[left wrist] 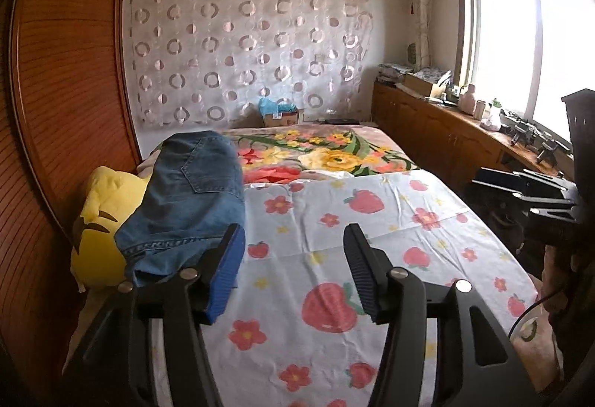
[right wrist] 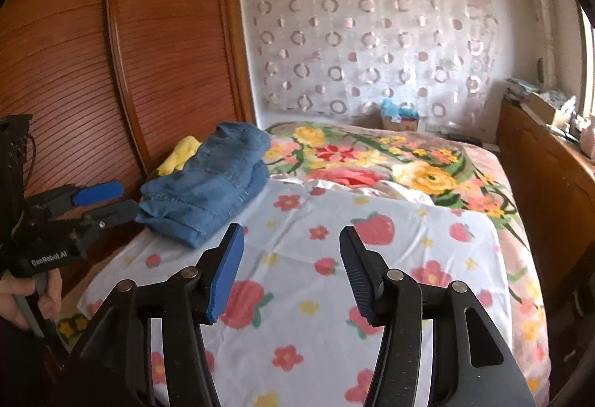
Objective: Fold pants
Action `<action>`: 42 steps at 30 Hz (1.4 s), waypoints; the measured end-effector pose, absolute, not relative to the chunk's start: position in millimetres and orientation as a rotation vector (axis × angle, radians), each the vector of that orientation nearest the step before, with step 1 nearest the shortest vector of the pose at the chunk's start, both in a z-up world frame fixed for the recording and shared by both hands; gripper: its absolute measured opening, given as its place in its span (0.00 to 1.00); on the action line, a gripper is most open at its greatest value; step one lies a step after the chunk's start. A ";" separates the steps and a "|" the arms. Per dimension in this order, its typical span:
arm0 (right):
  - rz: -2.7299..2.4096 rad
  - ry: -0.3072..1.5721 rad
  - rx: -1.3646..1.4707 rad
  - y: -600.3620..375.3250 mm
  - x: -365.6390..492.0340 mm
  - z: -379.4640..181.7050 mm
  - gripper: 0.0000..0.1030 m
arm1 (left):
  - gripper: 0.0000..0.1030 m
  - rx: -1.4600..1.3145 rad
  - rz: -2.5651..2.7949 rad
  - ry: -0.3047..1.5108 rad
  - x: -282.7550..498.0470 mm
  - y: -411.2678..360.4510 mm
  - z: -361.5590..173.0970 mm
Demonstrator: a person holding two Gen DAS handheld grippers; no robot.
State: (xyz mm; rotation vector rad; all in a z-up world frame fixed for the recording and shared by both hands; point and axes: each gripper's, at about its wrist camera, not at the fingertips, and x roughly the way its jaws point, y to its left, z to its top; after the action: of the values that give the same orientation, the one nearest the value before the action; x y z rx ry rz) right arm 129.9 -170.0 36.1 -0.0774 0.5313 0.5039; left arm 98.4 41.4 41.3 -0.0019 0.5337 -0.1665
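Folded jeans (right wrist: 208, 183) lying on bed (right wrist: 372, 258), seemingly touching yellow plush (left wrist: 100, 221). Near jeans, left claw (left wrist: 293, 269) spread, empty; right claw (right wrist: 292, 273) likewise.

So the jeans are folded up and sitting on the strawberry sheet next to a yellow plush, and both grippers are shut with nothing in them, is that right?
Not quite: both grippers are open, not shut. The left gripper and right gripper each show a wide gap between their fingers in their own wrist views, with nothing held. The rest stands: the folded jeans lie on the strawberry sheet beside the yellow plush.
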 end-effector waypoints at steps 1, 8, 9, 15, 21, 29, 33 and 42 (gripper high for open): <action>0.493 0.525 -0.075 -174.3 125.3 36.7 0.57 | 0.53 -0.001 -0.168 0.533 95.9 38.9 42.2; 0.419 0.451 -0.045 -207.5 89.0 48.9 0.75 | 0.54 0.022 -0.141 0.486 70.1 19.2 55.8; 0.411 0.444 -0.039 -211.5 84.1 50.2 0.75 | 0.54 0.028 -0.133 0.481 66.6 16.3 58.1; 0.359 0.406 -0.033 -231.0 53.4 58.0 0.76 | 0.54 0.032 -0.120 0.476 47.1 5.0 64.0; 0.325 0.379 -0.026 -243.6 34.0 62.3 0.76 | 0.54 0.022 -0.122 0.469 33.2 -1.0 65.7; 0.321 0.378 -0.026 -249.1 28.7 61.0 0.76 | 0.54 0.028 -0.116 0.469 29.2 -3.3 65.5; 0.320 0.376 -0.032 -249.6 28.0 61.3 0.76 | 0.54 0.026 -0.112 0.473 26.5 -2.6 64.9; 0.318 0.376 -0.029 -249.4 27.6 61.2 0.76 | 0.54 0.025 -0.107 0.476 25.6 -0.4 64.8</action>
State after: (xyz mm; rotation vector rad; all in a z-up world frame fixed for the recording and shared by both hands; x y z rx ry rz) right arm 27.6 -249.4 61.2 -0.0293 0.3755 0.3183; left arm 25.6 -0.4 64.8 0.0252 0.4757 -0.1075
